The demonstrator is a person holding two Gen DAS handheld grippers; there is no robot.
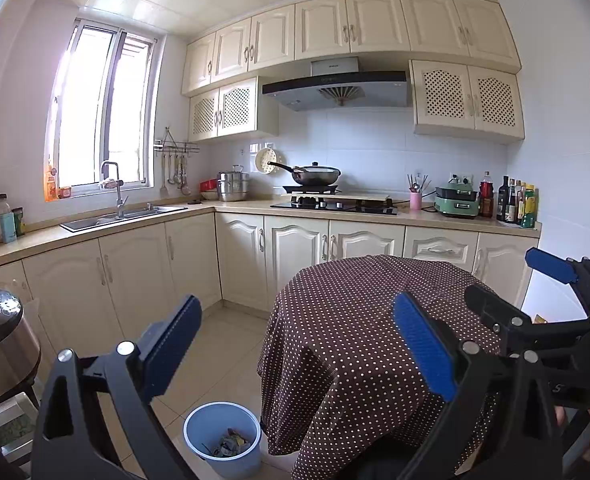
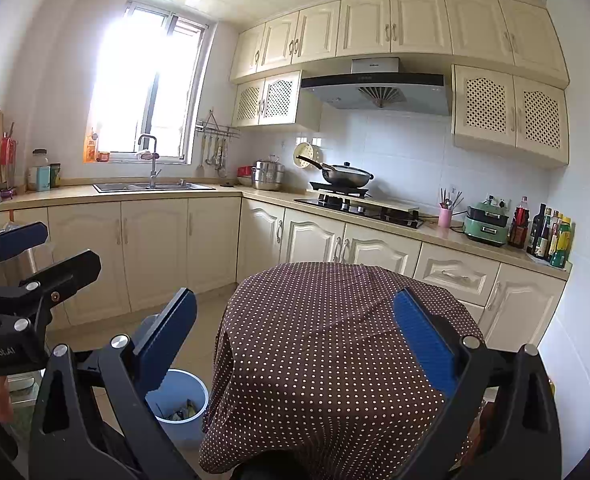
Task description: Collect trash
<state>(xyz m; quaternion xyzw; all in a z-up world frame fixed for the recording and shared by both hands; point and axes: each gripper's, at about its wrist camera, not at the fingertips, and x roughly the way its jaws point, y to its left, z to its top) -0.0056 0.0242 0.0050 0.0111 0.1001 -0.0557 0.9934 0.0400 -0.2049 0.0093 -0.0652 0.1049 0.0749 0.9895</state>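
Observation:
A pale blue bin (image 1: 231, 466) stands on the tiled floor at the left foot of a round table draped in a brown polka-dot cloth (image 1: 355, 312). Crumpled wrappers (image 1: 231, 444) lie in the bin's bottom. My left gripper (image 1: 299, 344) hovers open above the table's near left edge, with nothing between its blue pads. The right gripper (image 1: 523, 286) shows at the right of that view, also open. In the right wrist view my right gripper (image 2: 295, 340) is open and empty over the cloth (image 2: 315, 340). There the bin (image 2: 183, 428) sits lower left, and the left gripper (image 2: 43, 254) is at the left edge.
Cream cabinets and an L-shaped counter (image 1: 235, 206) run behind the table, carrying a sink (image 1: 115, 216), a hob with a wok (image 1: 317, 176) and bottles (image 1: 515, 204). A steel cooker (image 1: 3, 340) stands at the left. Tiled floor (image 1: 223, 340) lies between table and cabinets.

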